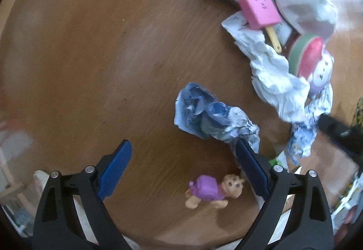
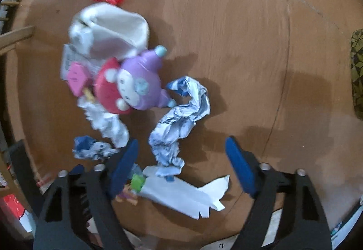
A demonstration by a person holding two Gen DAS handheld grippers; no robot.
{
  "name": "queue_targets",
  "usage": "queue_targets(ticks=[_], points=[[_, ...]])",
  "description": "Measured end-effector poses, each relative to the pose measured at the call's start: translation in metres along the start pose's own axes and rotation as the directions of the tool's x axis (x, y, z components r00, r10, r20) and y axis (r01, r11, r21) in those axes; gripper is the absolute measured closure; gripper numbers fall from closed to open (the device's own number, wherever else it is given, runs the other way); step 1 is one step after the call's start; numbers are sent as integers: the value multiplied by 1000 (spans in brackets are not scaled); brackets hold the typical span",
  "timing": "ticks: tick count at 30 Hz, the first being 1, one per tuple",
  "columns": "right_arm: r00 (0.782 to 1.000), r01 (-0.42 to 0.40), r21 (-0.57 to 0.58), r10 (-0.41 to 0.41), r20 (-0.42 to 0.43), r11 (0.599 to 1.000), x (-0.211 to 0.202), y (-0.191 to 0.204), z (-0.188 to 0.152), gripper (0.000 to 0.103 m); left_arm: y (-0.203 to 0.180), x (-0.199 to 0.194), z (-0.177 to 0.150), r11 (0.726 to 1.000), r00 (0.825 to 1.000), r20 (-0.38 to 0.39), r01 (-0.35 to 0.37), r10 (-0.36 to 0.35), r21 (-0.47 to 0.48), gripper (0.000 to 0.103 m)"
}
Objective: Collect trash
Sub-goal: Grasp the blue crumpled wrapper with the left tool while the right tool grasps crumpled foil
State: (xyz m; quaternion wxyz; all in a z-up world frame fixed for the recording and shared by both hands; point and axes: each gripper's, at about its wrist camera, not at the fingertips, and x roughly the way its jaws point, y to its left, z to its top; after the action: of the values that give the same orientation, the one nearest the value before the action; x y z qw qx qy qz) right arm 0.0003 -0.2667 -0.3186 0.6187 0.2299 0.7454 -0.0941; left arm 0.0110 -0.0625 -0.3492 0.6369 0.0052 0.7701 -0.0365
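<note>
Crumpled blue-and-white wrapper (image 2: pixel 181 114) lay on the round wooden table (image 2: pixel 226 34), long axis running roughly from the far toys toward the near edge, its lower end touching a flat white torn paper (image 2: pixel 186 195). Sat between the fingers of the right gripper (image 2: pixel 181 148), slightly nearer the left-hand pad (image 2: pixel 123 170), with neither pad pressing on it (jaws spread, nothing grasped). Judged the nearer tool for this piece, pointing steeply down with the wrapper's length lying across the gap only in part, so a small turn of the wrist would likely help.

A second crumpled blue wrapper (image 1: pixel 211 116) rested just ahead of the left gripper (image 1: pixel 183 152), its near end touching or hidden behind that gripper's right-hand pad (image 1: pixel 249 170); cannot tell which. Jaws wide apart there too, holding nothing. A small purple-shelled toy turtle (image 1: pixel 213 191) lay between those fingers, near the table's edge.

Farther off, heaped together: a pink popsicle toy (image 1: pixel 258 7), a round purple-and-red toy (image 2: pixel 133 84), a white pouch (image 2: pixel 113 30), more white paper (image 1: pixel 272 68).
</note>
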Motion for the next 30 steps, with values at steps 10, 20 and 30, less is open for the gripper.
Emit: queue_targets(ticks=[10, 20, 30], points=[[999, -32, -38, 33, 16, 999, -5, 17, -5, 78, -33, -10, -14, 995, 997, 62, 43, -49, 91, 54], [996, -52, -23, 53, 75, 998, -56, 9, -20, 78, -44, -19, -31, 992, 991, 59, 120, -117, -42, 15], [996, -58, -4, 59, 72, 998, -56, -3, -10, 78, -76, 6, -31, 996, 997, 24, 77, -78, 53, 14]])
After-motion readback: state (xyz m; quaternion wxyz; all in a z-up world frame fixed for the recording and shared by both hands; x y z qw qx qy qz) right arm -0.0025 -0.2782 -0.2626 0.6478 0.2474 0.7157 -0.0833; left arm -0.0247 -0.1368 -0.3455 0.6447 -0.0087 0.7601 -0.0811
